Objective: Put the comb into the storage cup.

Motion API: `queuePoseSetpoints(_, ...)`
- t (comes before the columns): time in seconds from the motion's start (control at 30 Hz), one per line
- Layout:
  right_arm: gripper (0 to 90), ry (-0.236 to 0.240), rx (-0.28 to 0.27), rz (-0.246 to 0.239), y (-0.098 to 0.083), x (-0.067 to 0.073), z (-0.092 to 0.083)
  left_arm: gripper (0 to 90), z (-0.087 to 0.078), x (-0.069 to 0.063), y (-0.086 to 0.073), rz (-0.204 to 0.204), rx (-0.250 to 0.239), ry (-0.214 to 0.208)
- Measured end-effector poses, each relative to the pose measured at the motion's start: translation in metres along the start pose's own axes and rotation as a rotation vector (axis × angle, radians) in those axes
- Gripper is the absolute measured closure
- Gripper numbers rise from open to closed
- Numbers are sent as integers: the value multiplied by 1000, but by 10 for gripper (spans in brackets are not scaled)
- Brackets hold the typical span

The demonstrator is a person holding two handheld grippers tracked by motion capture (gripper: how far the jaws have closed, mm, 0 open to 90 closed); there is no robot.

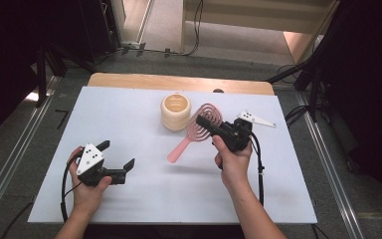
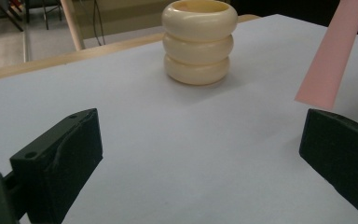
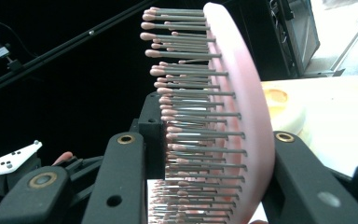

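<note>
Glossy pink plastic hairbrush (image 3: 242,116), smooth cream holder (image 2: 199,42), matt white tabletop (image 1: 144,194)

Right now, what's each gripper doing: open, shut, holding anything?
Left gripper: open, nothing between its jaws, low over the table.
Right gripper: shut on the pink hairbrush, clamped across its head.

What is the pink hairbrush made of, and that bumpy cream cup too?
The pink hairbrush looks like smooth, matte plastic; its thin grey bristles have small pink rounded tips and could be plastic or metal. The cream cup, shaped like three stacked rings, has a soft sheen, so probably plastic or glazed ceramic; the look alone cannot settle which.
</note>
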State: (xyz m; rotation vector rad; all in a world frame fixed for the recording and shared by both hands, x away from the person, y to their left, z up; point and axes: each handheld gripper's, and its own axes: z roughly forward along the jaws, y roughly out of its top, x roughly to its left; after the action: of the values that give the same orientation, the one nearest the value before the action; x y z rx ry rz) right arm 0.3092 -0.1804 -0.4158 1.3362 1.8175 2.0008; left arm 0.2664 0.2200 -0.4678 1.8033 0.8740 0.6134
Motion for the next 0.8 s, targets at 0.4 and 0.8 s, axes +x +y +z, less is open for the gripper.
queuePoseSetpoints(0.4,615,-15,-14,-12,10,-4,-4,0,-19,23,-9,-27,-7,41)
queuePoseSetpoints(0.8,615,-23,-21,-20,21,-9,-4,0,-34,37,-18,-42,-20,65)
